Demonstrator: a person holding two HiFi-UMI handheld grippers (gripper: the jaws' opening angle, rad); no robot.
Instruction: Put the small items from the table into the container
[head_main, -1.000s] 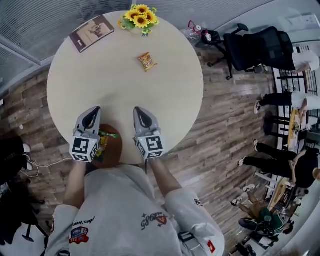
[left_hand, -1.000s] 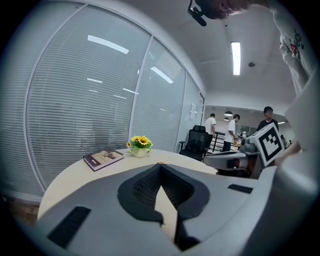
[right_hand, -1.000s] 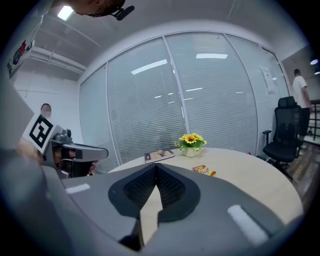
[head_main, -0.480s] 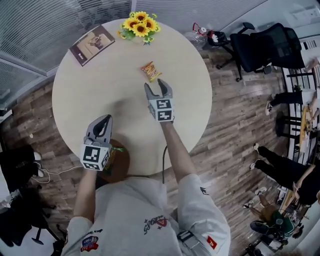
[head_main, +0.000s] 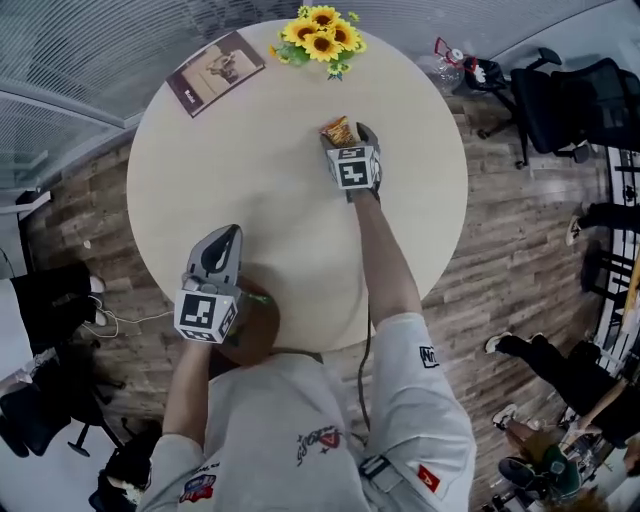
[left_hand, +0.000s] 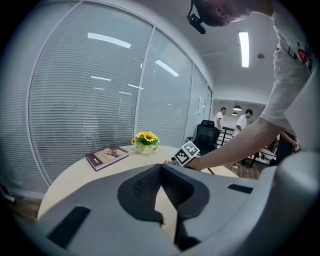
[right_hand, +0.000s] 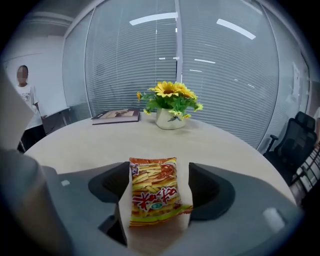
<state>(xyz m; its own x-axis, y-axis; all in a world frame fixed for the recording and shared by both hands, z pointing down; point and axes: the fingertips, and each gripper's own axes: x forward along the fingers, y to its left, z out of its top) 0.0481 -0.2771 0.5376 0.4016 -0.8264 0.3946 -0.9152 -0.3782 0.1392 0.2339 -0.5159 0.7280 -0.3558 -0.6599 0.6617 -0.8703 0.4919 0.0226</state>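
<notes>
We find the right gripper (right_hand: 159, 172) reached out across the tabletop (head_main: 270, 190) toward the flowers (head_main: 322, 30), at the end of a stretched arm. Its jaws are opening. The packet (head_main: 337, 130) lies flat between them, its long side running along the jaws. One pad sits at the packet's edge and the other stands clear of it. We read no squeeze, so this gripper is open and grips nothing.

The packet is orange-red with yellow sticks printed on it. It rests on the tabletop near the flowers, on the person's side of them and apart from the pot.

The left gripper (head_main: 229, 235) is well away from the flowers, over the rim opposite them. Its jaws meet at the tips with nothing between them, so it is closed and empty.

The container (head_main: 255, 335) is brown and round. It sits at the rim farthest from the flowers, partly under the left gripper, with a green scrap (head_main: 262, 298) at its edge. We cannot tell whether it rests on the tabletop or below it.

The book (head_main: 215, 72) lies beside the flowers, to their left in the head view. A chair (head_main: 570, 100) stands on the floor, to the right of the flowers.
</notes>
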